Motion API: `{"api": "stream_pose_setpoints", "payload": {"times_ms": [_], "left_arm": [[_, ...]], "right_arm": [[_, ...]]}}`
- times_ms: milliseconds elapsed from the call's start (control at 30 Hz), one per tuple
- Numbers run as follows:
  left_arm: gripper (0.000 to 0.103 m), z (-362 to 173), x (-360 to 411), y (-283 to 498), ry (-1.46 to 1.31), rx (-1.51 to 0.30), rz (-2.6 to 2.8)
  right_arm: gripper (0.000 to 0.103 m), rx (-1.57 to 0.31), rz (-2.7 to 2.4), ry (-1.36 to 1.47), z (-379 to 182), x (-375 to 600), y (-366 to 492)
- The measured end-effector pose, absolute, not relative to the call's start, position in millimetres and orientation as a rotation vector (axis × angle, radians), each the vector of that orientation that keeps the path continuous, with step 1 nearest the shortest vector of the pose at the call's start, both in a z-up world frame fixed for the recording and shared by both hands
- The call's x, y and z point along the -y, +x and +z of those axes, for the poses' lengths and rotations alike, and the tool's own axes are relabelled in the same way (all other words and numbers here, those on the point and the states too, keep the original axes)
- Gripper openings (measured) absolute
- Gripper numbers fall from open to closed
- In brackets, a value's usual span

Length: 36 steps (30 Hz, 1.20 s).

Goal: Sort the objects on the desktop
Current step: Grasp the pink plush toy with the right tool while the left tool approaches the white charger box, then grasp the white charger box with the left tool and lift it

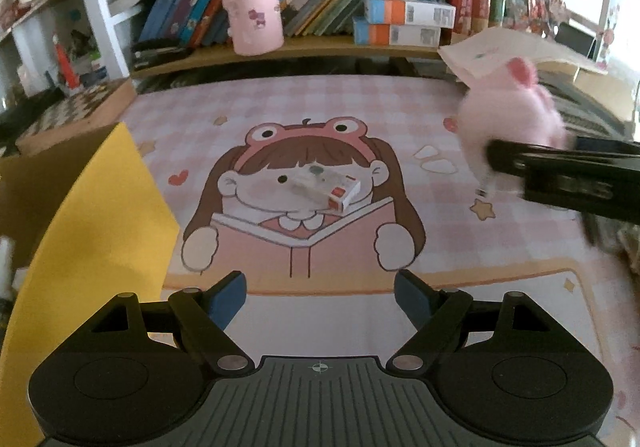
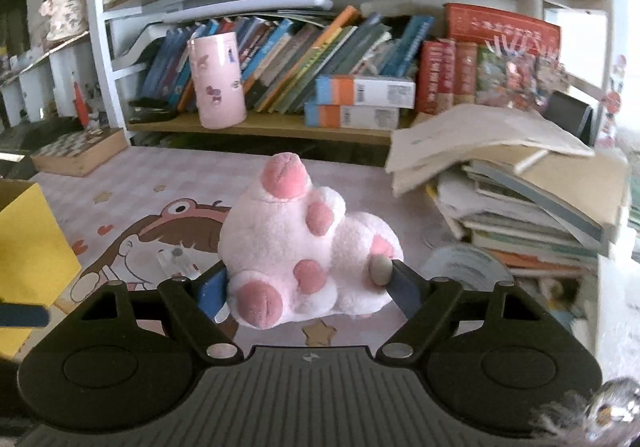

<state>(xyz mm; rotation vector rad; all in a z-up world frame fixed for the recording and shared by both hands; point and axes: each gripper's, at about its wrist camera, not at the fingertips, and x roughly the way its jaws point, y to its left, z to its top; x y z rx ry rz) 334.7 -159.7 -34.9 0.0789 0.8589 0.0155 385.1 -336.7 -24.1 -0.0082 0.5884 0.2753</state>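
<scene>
Right jaws [image 2: 310, 287] clamp pink plush toy [image 2: 304, 247] above mat [image 2: 132, 183]

a pink plush toy [image 2: 304, 259] with darker pink paw pads and a rounded pink snout sits tipped on its back between the two fingers of the right claw [image 2: 310, 285], feet toward the camera, pressed by both pads. from the left wrist view it appears blurred at the right side above the worktop. a small clear box [image 1: 328, 187] with a red-and-white end lies flat near the middle of the cartoon mat [image 1: 280, 107], angled slightly.
</scene>
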Motion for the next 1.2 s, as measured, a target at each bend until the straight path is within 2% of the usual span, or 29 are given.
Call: {"api": "stream_pose_setpoints", "payload": {"times_ms": [233,433,1033,1067,1100,1200], "left_arm": [[0.082,-50,166,361,0.062,-0.849,0.024],[0.073,-59,169,382,0.036,-0.841,0.039],[0.072,-80,166,439,0.04,-0.807,0.077],[0.07,-80,164,440,0.029,-0.804,0.069],[0.061,-80,163,441,0.013,-0.802,0.055],[0.057,-80,163,439,0.012,-0.805,0.025]], "right_arm": [[0.08,-0.583,0.259,-0.024,-21,350,362],[0.08,-0.61,0.268,-0.028,-24,353,350],[0.08,-0.671,0.284,-0.043,-31,353,335],[0.08,-0.672,0.283,-0.042,-31,353,335],[0.08,-0.673,0.283,-0.042,-31,353,335],[0.08,-0.673,0.284,-0.042,-31,354,335]]}}
